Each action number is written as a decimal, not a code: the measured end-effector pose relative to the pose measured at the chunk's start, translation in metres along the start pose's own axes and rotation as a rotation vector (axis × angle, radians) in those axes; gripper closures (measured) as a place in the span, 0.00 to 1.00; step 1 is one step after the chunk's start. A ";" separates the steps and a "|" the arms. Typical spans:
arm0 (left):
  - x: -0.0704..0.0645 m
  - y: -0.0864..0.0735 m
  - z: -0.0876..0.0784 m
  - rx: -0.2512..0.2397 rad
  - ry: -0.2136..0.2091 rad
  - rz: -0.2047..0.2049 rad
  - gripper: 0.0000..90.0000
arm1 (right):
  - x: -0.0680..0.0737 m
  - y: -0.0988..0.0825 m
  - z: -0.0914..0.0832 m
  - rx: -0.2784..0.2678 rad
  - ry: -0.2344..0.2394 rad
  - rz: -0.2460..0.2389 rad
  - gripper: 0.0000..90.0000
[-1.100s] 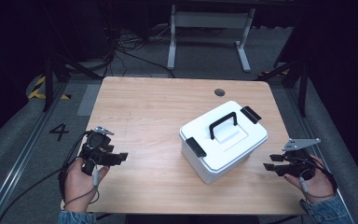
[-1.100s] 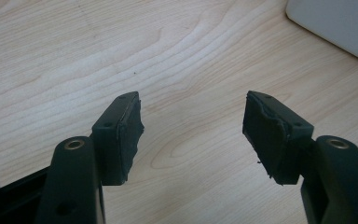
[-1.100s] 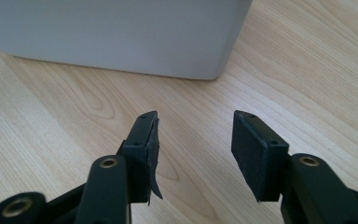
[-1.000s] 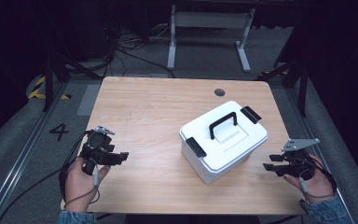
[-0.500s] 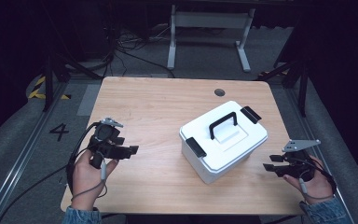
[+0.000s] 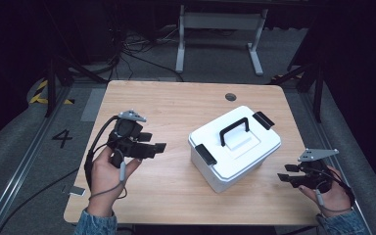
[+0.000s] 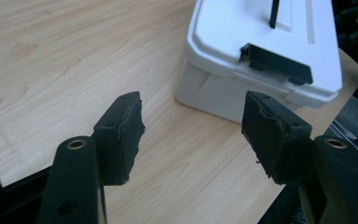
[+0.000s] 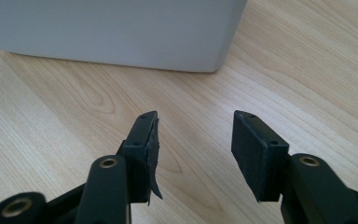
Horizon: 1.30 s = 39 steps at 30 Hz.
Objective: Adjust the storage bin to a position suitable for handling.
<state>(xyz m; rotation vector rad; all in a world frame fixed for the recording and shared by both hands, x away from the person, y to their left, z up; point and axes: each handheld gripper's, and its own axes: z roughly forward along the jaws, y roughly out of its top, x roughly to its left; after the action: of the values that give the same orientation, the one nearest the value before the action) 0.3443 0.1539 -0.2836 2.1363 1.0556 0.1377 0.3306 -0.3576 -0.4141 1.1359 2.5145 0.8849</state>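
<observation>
1. Storage box point(image 6: 235, 147), white with a black handle point(image 6: 234, 128) and black latches, sits right of centre on our wooden bench point(image 6: 176, 103), lid on.
2. At the left, our left claw point(image 6: 155, 147) hangs above the bench, released and empty, pointing toward the box.
3. At the far right, our right claw point(image 6: 285, 173) is released too, near the box's right corner, apart from it.

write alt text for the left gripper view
A white lidded box with a black side latch sits on a light wooden table, seen past the left gripper, whose two black padded jaws stand open and empty.
</observation>
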 end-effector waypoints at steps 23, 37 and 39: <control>-0.037 0.072 0.037 0.030 -0.083 0.049 0.45 | 0.001 -0.003 -0.001 -0.004 0.005 -0.007 0.58; -0.053 0.095 0.085 0.103 -0.161 0.034 0.54 | 0.003 -0.006 -0.003 -0.005 0.007 -0.008 0.58; -0.055 0.096 0.088 0.105 -0.162 0.038 0.54 | 0.003 -0.007 -0.003 -0.005 0.008 -0.004 0.58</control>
<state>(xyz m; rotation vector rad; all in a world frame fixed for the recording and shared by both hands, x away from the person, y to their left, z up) 0.4048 0.0264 -0.2728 2.2206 0.9472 -0.0737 0.3235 -0.3602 -0.4157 1.1279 2.5181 0.8960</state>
